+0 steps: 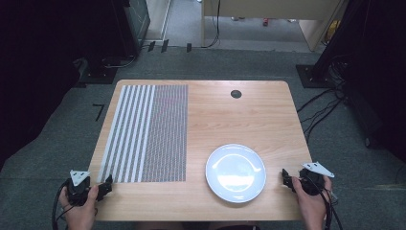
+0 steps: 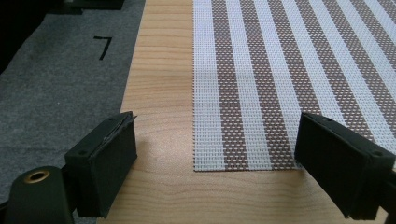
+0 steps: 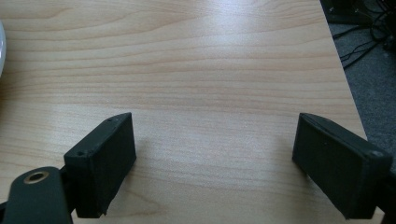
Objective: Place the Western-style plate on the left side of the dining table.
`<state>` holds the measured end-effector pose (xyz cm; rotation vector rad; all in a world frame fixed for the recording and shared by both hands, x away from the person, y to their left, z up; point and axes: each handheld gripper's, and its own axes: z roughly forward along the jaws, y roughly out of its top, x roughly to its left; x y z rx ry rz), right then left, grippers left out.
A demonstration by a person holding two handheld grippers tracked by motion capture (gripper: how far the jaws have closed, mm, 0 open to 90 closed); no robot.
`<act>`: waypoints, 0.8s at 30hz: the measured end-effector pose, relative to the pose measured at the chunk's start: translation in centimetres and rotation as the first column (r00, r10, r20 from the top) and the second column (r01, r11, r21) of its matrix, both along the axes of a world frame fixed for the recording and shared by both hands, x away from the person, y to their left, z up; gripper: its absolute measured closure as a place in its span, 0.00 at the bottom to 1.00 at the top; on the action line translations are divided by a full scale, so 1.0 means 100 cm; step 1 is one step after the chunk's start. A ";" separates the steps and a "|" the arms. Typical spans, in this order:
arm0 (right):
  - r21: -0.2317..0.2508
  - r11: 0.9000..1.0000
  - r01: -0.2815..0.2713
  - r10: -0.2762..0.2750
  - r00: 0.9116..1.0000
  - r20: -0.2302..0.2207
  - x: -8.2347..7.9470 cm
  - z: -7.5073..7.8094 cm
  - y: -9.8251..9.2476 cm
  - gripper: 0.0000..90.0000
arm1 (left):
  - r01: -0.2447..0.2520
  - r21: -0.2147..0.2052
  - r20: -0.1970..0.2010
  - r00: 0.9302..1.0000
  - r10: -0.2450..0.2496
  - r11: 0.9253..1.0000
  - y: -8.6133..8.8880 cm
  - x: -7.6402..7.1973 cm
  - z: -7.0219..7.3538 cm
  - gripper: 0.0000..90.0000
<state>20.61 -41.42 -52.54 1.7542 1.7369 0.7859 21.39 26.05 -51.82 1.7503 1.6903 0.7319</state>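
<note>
left gripper [image 1: 106, 184] by placemat [image 1: 146, 132] corner – fingers apart

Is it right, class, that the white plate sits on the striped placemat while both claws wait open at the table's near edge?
Not quite. In the high view the white plate sits on bare table, right of the striped placemat. The left claw and right claw do wait open.

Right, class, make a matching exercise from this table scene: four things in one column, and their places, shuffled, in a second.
1. round white ceramic plate
2. striped woven placemat
3. left gripper
4. small black round grommet

A. far edge of the wooden table, middle
B. table's left half, lying flat
C. near edge, right of centre
D. at the placemat's near left corner, fingers open

Pairs: 1-C, 2-B, 3-D, 4-A
</note>
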 end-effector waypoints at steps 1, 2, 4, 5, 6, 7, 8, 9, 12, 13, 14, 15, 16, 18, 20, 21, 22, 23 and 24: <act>0.001 1.000 0.001 -0.001 1.000 0.000 0.000 0.000 0.000 0.14 | 0.002 -0.003 -0.001 1.000 -0.002 1.000 0.000 0.000 0.000 0.14; 0.000 1.000 0.000 0.000 1.000 0.000 0.000 0.000 0.000 0.14 | 0.002 -0.011 0.000 1.000 -0.002 1.000 0.001 0.001 0.000 0.14; 0.000 1.000 0.000 0.000 1.000 0.000 0.000 0.000 0.000 0.14 | 0.000 -0.039 0.008 1.000 0.000 0.999 0.004 0.003 0.001 0.14; 0.000 1.000 0.000 0.000 1.000 0.000 0.000 0.000 0.000 0.14 | -0.003 -0.054 0.012 1.000 0.003 0.999 0.005 0.003 0.001 0.14; -0.001 1.000 -0.001 0.001 1.000 0.000 0.000 0.000 0.000 0.14 | -0.007 -0.066 0.013 1.000 0.008 0.998 0.006 0.004 0.001 0.14; -0.001 1.000 -0.001 0.001 1.000 0.000 0.000 0.000 0.000 0.14 | -0.011 -0.072 0.012 1.000 0.012 0.997 0.007 0.004 0.002 0.14; -0.002 1.000 -0.002 0.002 1.000 0.000 0.000 0.000 0.000 0.14 | -0.016 -0.069 0.011 1.000 0.017 0.997 0.007 0.004 0.002 0.15; -0.002 1.000 -0.002 0.002 1.000 0.000 0.000 0.000 0.000 0.14 | -0.016 -0.069 0.011 1.000 0.017 0.997 0.007 0.004 0.002 0.15; 0.000 1.000 0.009 -0.009 1.000 -0.002 0.000 0.000 0.001 0.14 | -0.023 -0.040 0.021 1.000 0.023 0.999 0.005 0.004 0.002 0.15; 0.000 1.000 0.016 -0.016 1.000 -0.002 0.000 0.000 0.001 0.14 | -0.027 -0.036 0.024 0.999 0.028 0.999 0.004 0.003 0.003 0.15; 0.000 1.000 0.016 -0.016 1.000 -0.002 0.000 0.000 0.001 0.14 | -0.027 -0.036 0.024 0.999 0.028 0.999 0.004 0.003 0.003 0.15; -0.001 1.000 0.019 -0.019 1.000 -0.002 0.000 0.000 0.002 0.14 | -0.030 -0.033 0.033 0.999 0.031 0.999 0.004 0.003 0.004 0.15; 0.000 1.000 0.019 -0.019 1.000 -0.002 0.000 0.000 0.002 0.14 | -0.026 -0.025 0.044 0.999 0.027 0.999 0.003 0.002 0.005 0.15; 0.001 1.000 0.019 -0.019 1.000 -0.002 0.000 0.000 0.002 0.14 | -0.019 -0.020 0.047 0.999 0.020 1.000 0.002 0.001 0.007 0.15; 0.001 1.000 0.019 -0.019 1.000 -0.002 0.000 0.000 0.002 0.14 | -0.018 -0.022 0.051 0.999 0.019 1.000 0.002 0.001 0.008 0.15; 0.000 1.000 0.020 -0.020 1.000 -0.001 0.000 0.000 0.002 0.14 | -0.015 -0.036 0.062 0.998 0.017 0.999 0.000 0.000 0.012 0.15; 0.000 1.000 0.021 -0.021 1.000 -0.002 0.000 0.000 0.002 0.13 | -0.010 -0.046 0.068 0.998 0.013 0.999 -0.002 0.000 0.014 0.15; 0.000 1.000 0.021 -0.021 1.000 -0.002 0.000 0.000 0.002 0.13 | -0.010 -0.046 0.068 0.998 0.013 0.999 -0.002 0.000 0.014 0.15; 0.001 1.000 0.026 -0.026 1.000 -0.003 0.000 0.000 0.002 0.12 | -0.005 -0.054 0.074 0.997 0.009 0.999 -0.004 0.000 0.017 0.15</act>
